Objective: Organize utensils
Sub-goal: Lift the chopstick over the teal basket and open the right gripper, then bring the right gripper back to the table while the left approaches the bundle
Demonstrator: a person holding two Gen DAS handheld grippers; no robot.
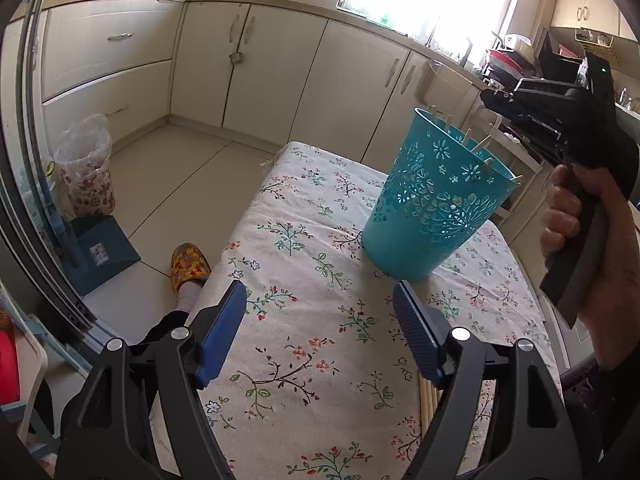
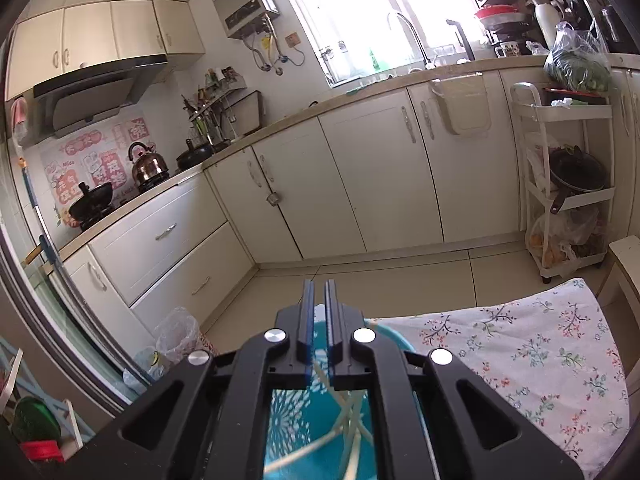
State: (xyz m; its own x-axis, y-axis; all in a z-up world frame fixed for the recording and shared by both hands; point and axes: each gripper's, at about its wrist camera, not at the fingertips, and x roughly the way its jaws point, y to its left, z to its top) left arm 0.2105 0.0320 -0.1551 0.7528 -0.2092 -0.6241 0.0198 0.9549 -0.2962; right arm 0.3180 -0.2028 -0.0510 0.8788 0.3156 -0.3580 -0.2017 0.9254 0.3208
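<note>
1. The left claw hangs above the near part of the tabletop, its two blue, ribbed, flat pads spread wide with nothing between them.
2. The tabletop is draped in a soft white cloth printed with small sprigs of pink, blue and green flowers; its left edge curves down toward the tiled floor.
3. A teal plastic basket stands near the far right corner of the tabletop. It is a tapered round tub, narrower at its base, with a lacy band of punched-out flower shapes around its wall.
4. Thin pale sticks, likely chopsticks, lean inside the basket with their tips poking above the rim.
5. More pale wooden sticks lie on the cloth at the near edge, mostly hidden behind the left claw's right arm.
6. The right claw is held over the basket, its narrow pads drawn nearly together with a slim gap; whether anything is pinched there I cannot tell.
7. Through its black frame the right wrist view shows chopsticks crossing inside the basket.
8. The right hand wraps the black matte handle, raised beside the basket's right side.
</note>
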